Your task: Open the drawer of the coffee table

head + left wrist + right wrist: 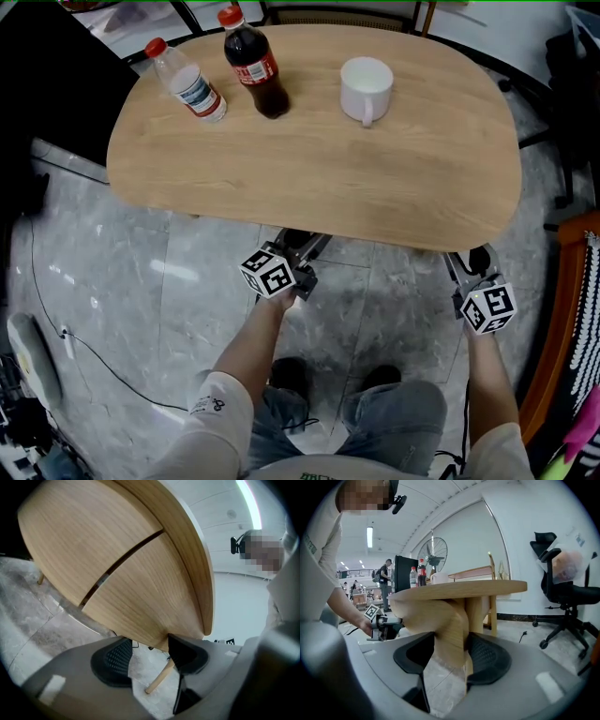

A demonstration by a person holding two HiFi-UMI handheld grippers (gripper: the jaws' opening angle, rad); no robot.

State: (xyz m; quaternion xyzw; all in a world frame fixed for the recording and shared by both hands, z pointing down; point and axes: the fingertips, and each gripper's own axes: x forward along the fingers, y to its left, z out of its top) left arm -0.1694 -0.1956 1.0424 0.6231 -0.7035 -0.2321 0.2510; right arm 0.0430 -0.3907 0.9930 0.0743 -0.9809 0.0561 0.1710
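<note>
Drawer point(131, 597) under tabletop point(309, 169), 6 o'clock edge: left tool point(150, 656) and right tool point(450, 658) clamp its front; best pulled evenly, level, toward 6 o'clock.

No word or number can be read: the cola bottle point(255, 67) has a red label with white script, the water bottle point(192, 86) a blue-and-white one, both too small to make out. The left cube point(273, 273) and right cube point(488, 308) bear only black-and-white square patterns, and the sleeve point(211, 405) print is illegible
</note>
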